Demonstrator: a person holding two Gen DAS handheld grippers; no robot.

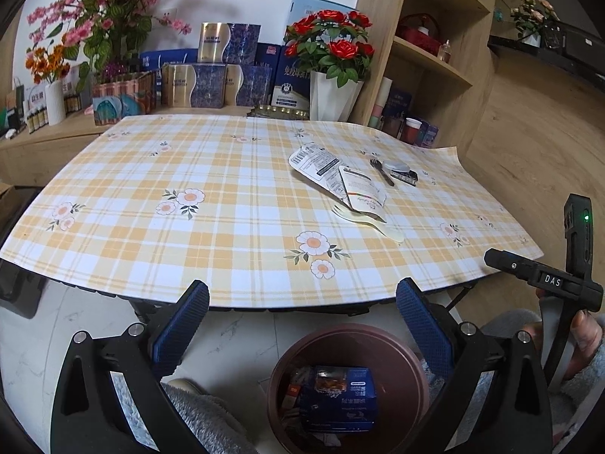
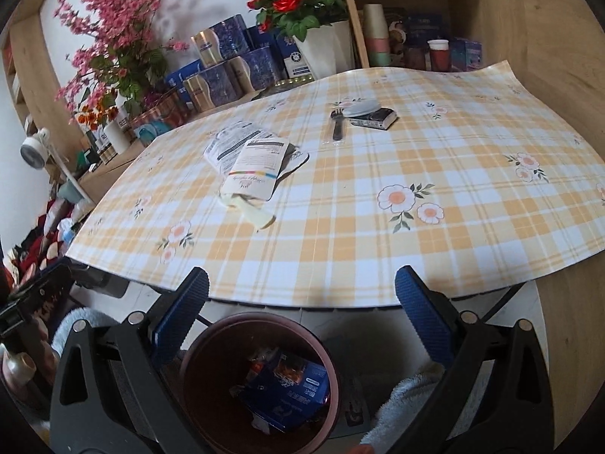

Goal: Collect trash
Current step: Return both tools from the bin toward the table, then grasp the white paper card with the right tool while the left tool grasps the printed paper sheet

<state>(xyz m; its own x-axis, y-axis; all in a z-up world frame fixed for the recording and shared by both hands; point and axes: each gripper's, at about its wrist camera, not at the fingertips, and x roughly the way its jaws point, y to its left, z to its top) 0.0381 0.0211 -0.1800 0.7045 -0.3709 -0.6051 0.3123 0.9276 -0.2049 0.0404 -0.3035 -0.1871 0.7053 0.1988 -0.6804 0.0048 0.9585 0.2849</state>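
Both grippers wide open and empty above the bin, trash waiting on the table.

The left gripper (image 1: 302, 299) and right gripper (image 2: 301, 295) hover over the brown bin (image 1: 280, 378), which holds a blue box (image 1: 340, 397). Two flat packets (image 1: 332, 172), a pale fork (image 1: 368, 223), a dark fork (image 1: 382, 172) and a small dark box (image 2: 374, 118) lie on the tablecloth (image 1: 189, 227). The pale fork sits half under a packet, so lifting the packet could flick it off. What looks like a round lid (image 2: 361, 108) partly covers the box.
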